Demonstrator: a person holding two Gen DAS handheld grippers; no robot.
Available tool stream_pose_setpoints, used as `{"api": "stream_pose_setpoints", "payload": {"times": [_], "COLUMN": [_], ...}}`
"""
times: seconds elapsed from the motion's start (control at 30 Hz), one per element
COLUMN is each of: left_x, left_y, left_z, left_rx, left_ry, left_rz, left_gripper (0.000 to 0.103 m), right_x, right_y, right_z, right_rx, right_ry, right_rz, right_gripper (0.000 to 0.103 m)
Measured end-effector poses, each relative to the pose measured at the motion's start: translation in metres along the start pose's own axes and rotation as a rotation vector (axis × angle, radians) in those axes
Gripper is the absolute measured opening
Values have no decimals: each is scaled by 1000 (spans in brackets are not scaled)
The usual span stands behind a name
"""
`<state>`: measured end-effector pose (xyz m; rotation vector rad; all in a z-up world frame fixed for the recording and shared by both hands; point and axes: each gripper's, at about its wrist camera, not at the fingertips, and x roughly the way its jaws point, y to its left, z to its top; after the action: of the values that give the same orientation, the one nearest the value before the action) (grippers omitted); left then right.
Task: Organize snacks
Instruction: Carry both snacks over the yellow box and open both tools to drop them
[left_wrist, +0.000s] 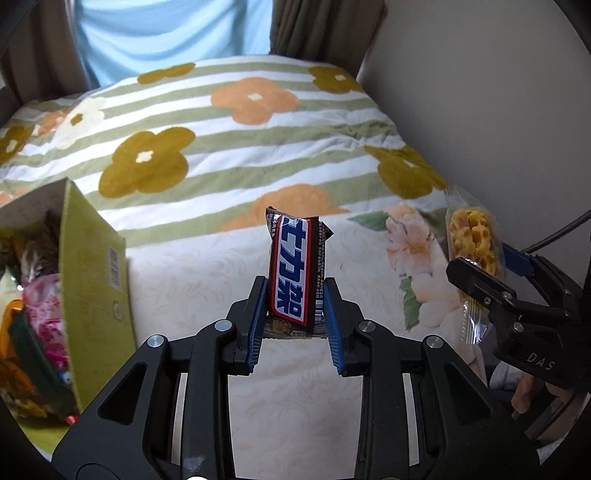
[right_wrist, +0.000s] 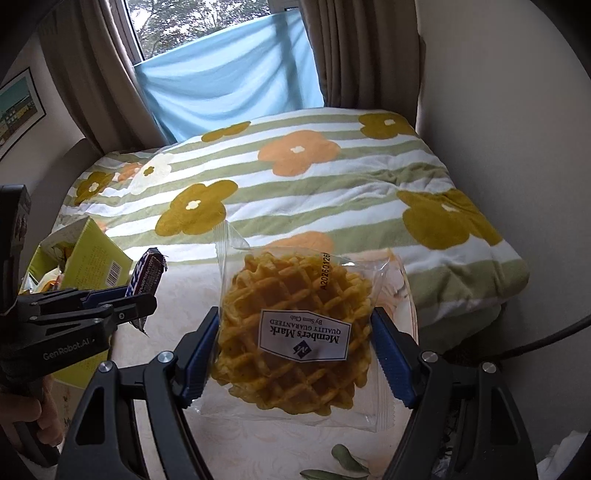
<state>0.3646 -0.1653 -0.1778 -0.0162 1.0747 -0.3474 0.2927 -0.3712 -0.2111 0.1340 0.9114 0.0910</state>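
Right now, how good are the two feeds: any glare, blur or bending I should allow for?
Left wrist view: even daylight, candy bar sharp in the left gripper, bed edges bowed by the fisheye, box at the frame's rim soft and stretched. Right wrist view: window bright but not washed out, waffle pack in the right gripper readable, faint sheen on its wrapper, corners dark.
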Motion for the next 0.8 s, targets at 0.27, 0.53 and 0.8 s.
{"api": "stream_pose_setpoints", "payload": {"times": [0.27, 0.53, 0.8], "left_x": [-93, -137, -147], "left_y": [50, 135, 238], "left_z": [13, 1, -29], "left_rx": [-64, -133, -179], "left_ry": [-155, -199, -141], "left_rz": [69, 115, 136], "left_gripper": [26, 26, 26], "right_x": [-38, -40, -12], "right_y": [66, 159, 262], "right_z": [43, 63, 52], "right_rx": [-154, -250, -252], "right_ry": [-79, -96, -46], "right_rz": [83, 174, 240], "right_gripper": [74, 74, 74]}}
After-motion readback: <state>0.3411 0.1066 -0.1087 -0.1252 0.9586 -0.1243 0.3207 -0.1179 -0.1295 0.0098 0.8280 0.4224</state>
